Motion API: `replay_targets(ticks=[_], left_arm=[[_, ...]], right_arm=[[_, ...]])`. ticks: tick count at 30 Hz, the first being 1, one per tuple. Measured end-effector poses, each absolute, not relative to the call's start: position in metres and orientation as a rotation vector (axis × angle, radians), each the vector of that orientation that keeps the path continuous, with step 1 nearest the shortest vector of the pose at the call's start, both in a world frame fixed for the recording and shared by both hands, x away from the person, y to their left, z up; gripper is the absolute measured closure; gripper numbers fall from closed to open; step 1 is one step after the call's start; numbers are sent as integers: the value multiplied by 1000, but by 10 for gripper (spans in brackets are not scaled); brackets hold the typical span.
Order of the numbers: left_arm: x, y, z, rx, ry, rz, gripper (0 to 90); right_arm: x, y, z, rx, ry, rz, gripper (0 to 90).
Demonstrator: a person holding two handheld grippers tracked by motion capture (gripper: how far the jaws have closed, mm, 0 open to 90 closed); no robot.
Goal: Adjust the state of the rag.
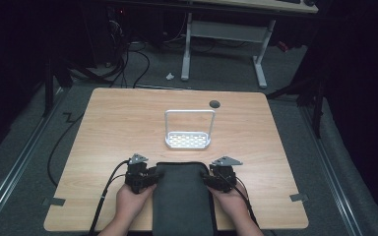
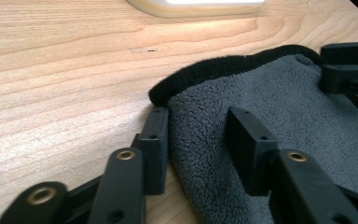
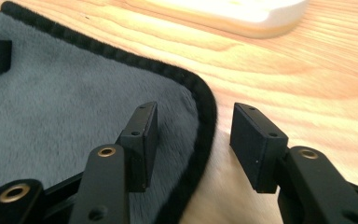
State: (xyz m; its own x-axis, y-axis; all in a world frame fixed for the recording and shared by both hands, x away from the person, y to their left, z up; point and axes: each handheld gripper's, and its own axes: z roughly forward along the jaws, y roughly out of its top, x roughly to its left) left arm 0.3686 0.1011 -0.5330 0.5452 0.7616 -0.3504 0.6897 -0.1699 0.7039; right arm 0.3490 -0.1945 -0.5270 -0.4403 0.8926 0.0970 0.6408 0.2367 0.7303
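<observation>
The left gripper [image 2: 198, 140] has its fingers [image 2: 154, 144] released: they stand apart over the near left corner of the grey towel [image 2: 279, 121], one finger on the bare wood just beside the towel's black hem, the other over the fleece, neither pressing on the cloth. The right gripper [image 3: 193, 144] is released too, its fingers [image 3: 142, 140] spread wide astride the towel's right edge, one above the grey pile and one above the wood, with the black hem passing between them untouched.

In the high view the left gripper [image 1: 150, 178] and right gripper [image 1: 209, 179] sit at the two far corners of the towel [image 1: 182, 196], each held in a hand [image 1: 130, 201]. The towel lies flat on the bench [image 1: 108, 128], reaching from the near edge toward the middle. Just beyond it stands a small white rack [image 1: 188, 140] with a tall wire handle, well apart from both grippers.
</observation>
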Motion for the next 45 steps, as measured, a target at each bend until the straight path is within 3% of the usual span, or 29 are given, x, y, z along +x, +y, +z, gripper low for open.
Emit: replay_targets(ticks=[4, 9, 18, 36, 45], left_arm=[[368, 100, -534, 1926, 1148, 137, 704], [366, 98, -536, 1937, 1123, 152, 768], [365, 100, -537, 1924, 1122, 132, 793], [364, 101, -537, 1920, 1113, 120, 784], [360, 101, -531, 1882, 1087, 152, 844]], right_arm=[[353, -189, -529, 1399, 2186, 1020, 541], [352, -186, -527, 1430, 2209, 1002, 632], [345, -184, -529, 1400, 2236, 1043, 811], [329, -185, -524, 1296, 2128, 1104, 828], [326, -188, -519, 1312, 2095, 1157, 828]])
